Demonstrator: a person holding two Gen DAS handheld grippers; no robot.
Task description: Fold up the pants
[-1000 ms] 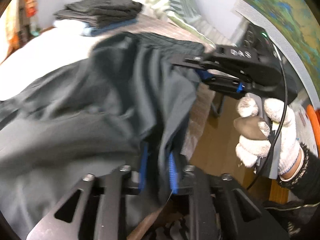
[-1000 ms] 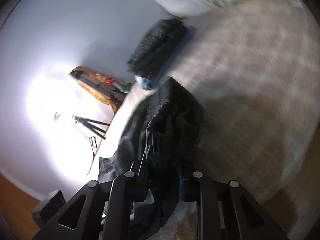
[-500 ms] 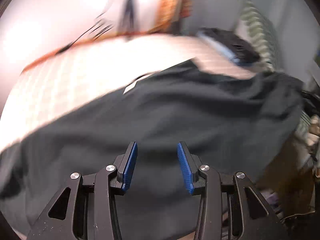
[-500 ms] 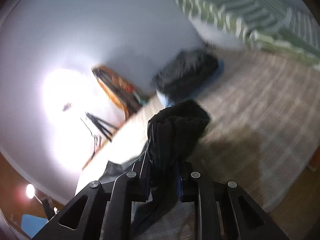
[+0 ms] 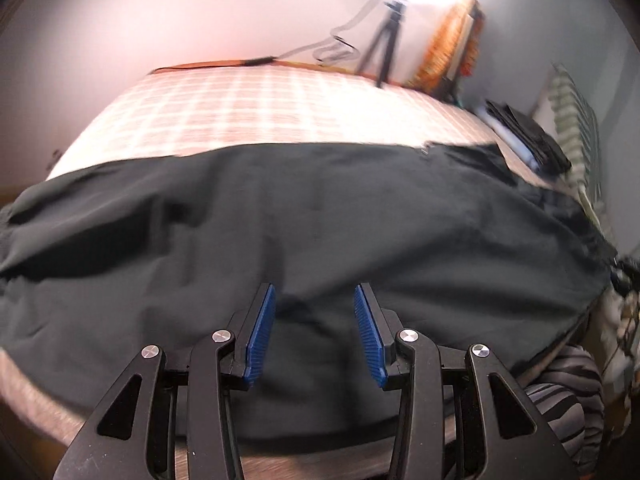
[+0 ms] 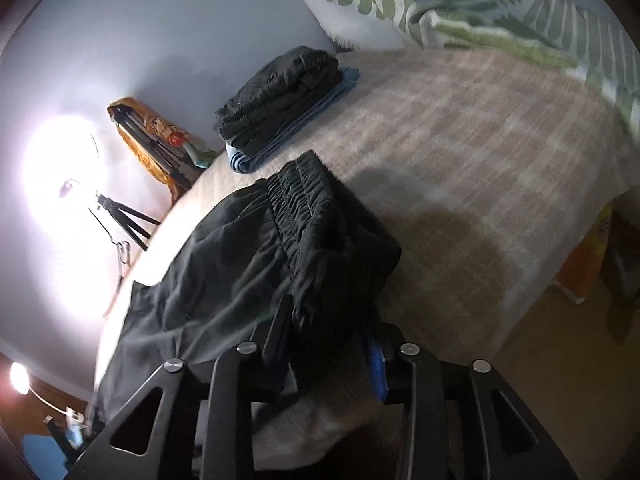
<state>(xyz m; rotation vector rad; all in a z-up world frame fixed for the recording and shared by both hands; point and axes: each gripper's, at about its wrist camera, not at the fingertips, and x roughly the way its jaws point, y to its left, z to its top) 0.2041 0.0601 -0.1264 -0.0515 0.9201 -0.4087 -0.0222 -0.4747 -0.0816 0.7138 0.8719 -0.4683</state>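
Dark grey pants [image 5: 304, 232] lie spread across the near part of a checked bed [image 5: 248, 112]. My left gripper [image 5: 314, 332] is open and empty just above the pants near the bed's front edge, blue pads [image 5: 260, 332] apart. My right gripper [image 6: 332, 344] is shut on the pants' elastic waistband [image 6: 308, 216], which bunches up between the fingers; the rest of the pants [image 6: 208, 288] trails left over the bed [image 6: 460, 160].
A stack of folded dark clothes on a blue item [image 6: 284, 100] sits at the bed's far side, also in the left wrist view [image 5: 524, 132]. A green striped pillow [image 6: 440, 0] lies at the head. A tripod [image 5: 384, 40] and a bright lamp stand beyond the bed.
My left gripper let go of the pants, opened and swung to face across the bed. The pants went from bunched and lifted to spread flat. My right gripper kept hold of the waistband.
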